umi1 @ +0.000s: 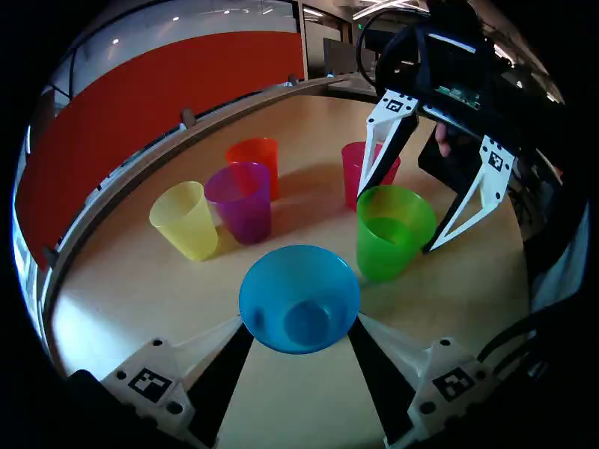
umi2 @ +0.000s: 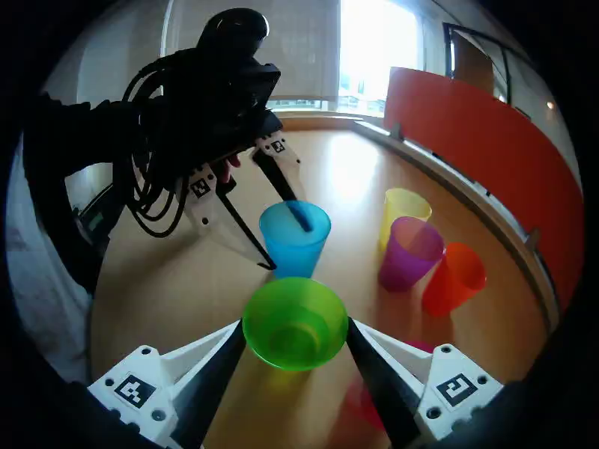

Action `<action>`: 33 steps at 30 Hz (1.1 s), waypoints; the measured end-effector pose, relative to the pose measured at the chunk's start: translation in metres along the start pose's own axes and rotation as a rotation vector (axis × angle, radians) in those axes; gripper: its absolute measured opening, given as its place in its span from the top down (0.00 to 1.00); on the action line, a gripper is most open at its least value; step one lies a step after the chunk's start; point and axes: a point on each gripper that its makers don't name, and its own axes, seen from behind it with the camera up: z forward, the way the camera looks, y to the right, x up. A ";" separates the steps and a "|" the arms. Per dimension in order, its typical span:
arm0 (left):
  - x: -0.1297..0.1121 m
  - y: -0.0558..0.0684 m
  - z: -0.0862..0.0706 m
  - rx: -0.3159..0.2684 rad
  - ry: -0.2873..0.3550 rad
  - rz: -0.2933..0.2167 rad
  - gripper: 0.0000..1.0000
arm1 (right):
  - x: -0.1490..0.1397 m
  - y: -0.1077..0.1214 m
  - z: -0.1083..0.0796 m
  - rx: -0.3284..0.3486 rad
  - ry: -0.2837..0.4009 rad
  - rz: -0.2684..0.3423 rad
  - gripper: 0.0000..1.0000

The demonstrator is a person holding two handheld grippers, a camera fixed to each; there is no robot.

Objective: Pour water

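You were at a round wooden table [umi1: 314, 127] with a long red wall [umi1: 150, 97] behind it. The green cup [umi2: 294, 333] was near the middle of the table. The right gripper [umi2: 295, 325] had closed on it, with one finger pressing each side. There may have been a little water in it, but I could not be sure.

The blue cup [umi1: 299, 299] was just beside the green one. The left gripper [umi1: 299, 320] was squeezed shut on it in the same way. The blue cup looked empty.

I think you were getting ready to pour from one cup into the other. To do that well, you needed to lift one cup over the other and keep the lower cup straight. You needed to tip slowly, so the water fell in the middle and not on the table. A soft squeeze was best, because thin plastic cups bend.

Farther off stood a yellow cup [umi1: 185, 219], a purple cup [umi1: 243, 200] and an orange cup [umi1: 254, 157], all close together. A pink cup [umi1: 352, 172] stood behind the green one. The table top was light wood with a raised edge. A bright window [umi2: 374, 45] let in a lot of light.
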 end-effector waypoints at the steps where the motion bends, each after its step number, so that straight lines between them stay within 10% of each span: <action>1: 0.000 0.000 0.000 0.001 -0.001 0.000 0.16 | 0.000 0.000 0.000 -0.001 0.000 -0.001 0.03; 33: -0.016 0.001 -0.025 0.035 -0.024 0.006 0.16 | 0.028 -0.002 -0.023 -0.038 0.037 -0.039 0.02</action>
